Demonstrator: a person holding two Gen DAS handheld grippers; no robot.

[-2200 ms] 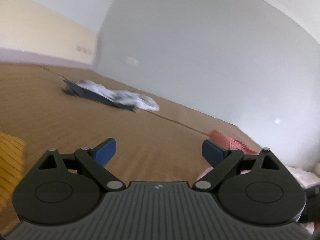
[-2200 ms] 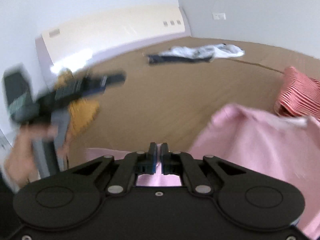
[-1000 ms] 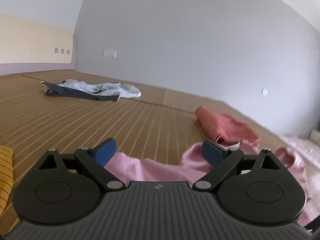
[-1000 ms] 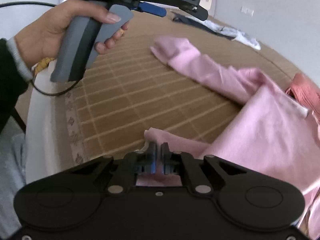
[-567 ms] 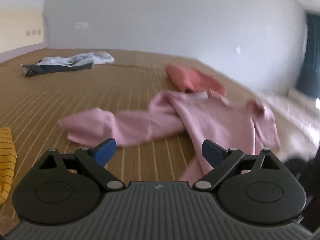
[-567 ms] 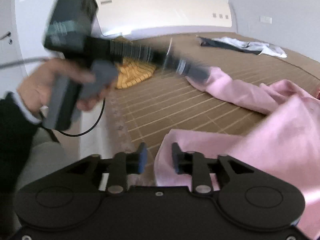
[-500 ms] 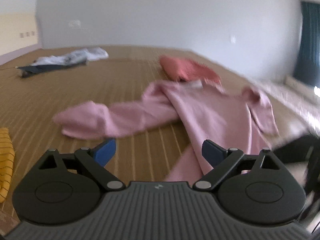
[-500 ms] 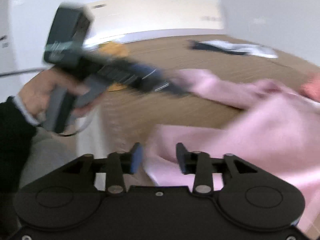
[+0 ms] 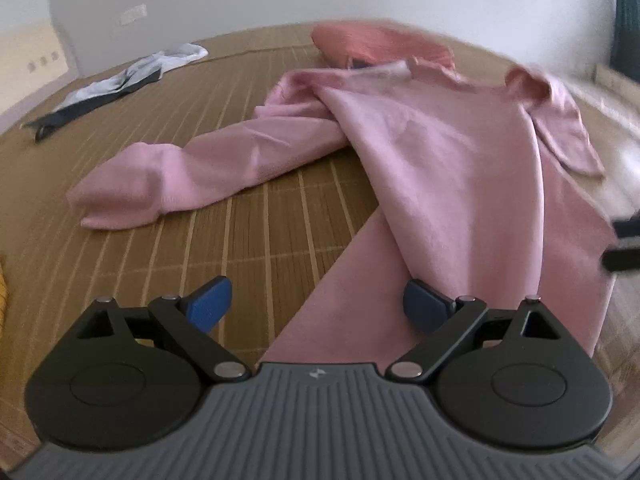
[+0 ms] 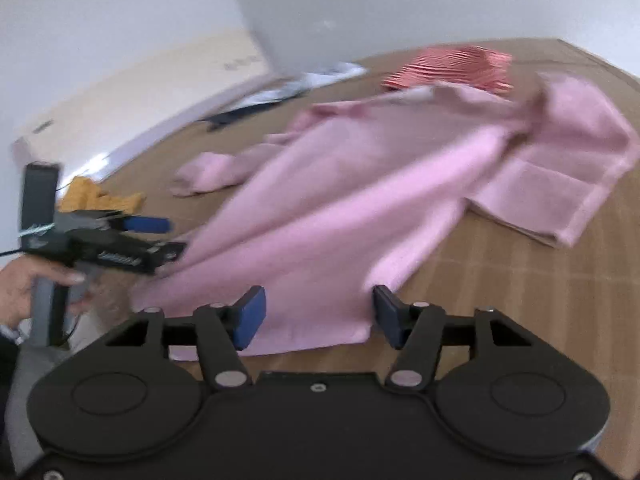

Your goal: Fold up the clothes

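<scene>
A pink long-sleeved top [image 9: 452, 168] lies spread and rumpled on the woven bamboo mat [image 9: 248, 248], one sleeve stretched to the left. My left gripper [image 9: 318, 304] is open over the top's near hem, nothing between its blue pads. In the right wrist view the same pink top [image 10: 360, 200] lies ahead, and my right gripper [image 10: 318, 316] is open just above its near edge, holding nothing. The left gripper [image 10: 148, 236] appears there at the left, held by a hand [image 10: 24, 288], its tips at the garment's left edge.
A red striped garment [image 9: 372, 44] lies beyond the pink top. A white and dark pile of clothes [image 9: 120, 84] sits at the far left by the wall. A yellow garment [image 10: 96, 196] lies near the mat's left edge. Walls bound the far side.
My right gripper has opened and let go of the pink top's hem, which now lies on the mat. The left gripper swung right and down over the garment.
</scene>
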